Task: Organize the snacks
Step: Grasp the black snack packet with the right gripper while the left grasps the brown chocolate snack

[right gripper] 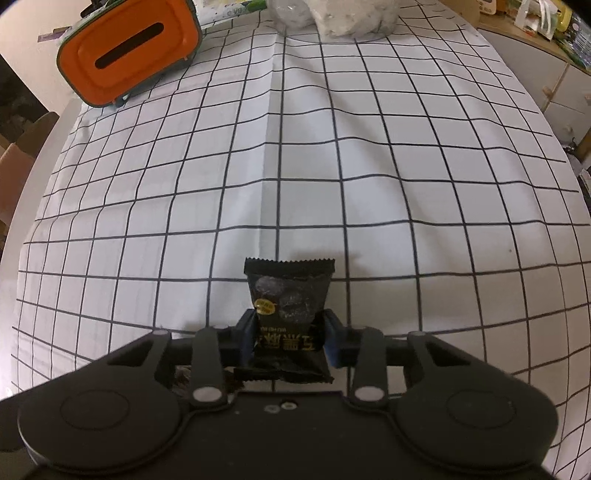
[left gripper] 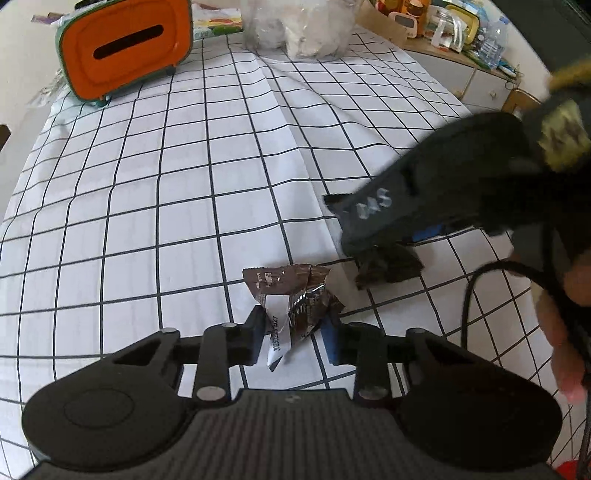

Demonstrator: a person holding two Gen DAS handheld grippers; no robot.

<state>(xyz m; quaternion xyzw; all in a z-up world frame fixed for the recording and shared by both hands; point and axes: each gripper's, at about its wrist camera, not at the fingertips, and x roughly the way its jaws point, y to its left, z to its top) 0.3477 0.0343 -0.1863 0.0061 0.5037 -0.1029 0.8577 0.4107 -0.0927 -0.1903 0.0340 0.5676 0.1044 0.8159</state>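
My left gripper (left gripper: pixel 295 334) is shut on a brown foil snack packet (left gripper: pixel 295 301) with a white label, held just above the checked tablecloth (left gripper: pixel 184 184). My right gripper (right gripper: pixel 290 334) is shut on a black snack packet (right gripper: pixel 290 295) with a gold sticker, held upright over the cloth. In the left wrist view the right gripper (left gripper: pixel 373 254) is to the right, blurred, with the black packet (left gripper: pixel 388 267) under it. An orange box with a slot (left gripper: pixel 125 46) stands at the far left; it also shows in the right wrist view (right gripper: pixel 127 55).
A clear container of white items (left gripper: pixel 299 27) stands at the far edge of the table; it also shows in the right wrist view (right gripper: pixel 340 14). A sideboard with jars and bottles (left gripper: pixel 461 29) lies beyond the table at the right. A cable (left gripper: pixel 476 291) hangs by the right hand.
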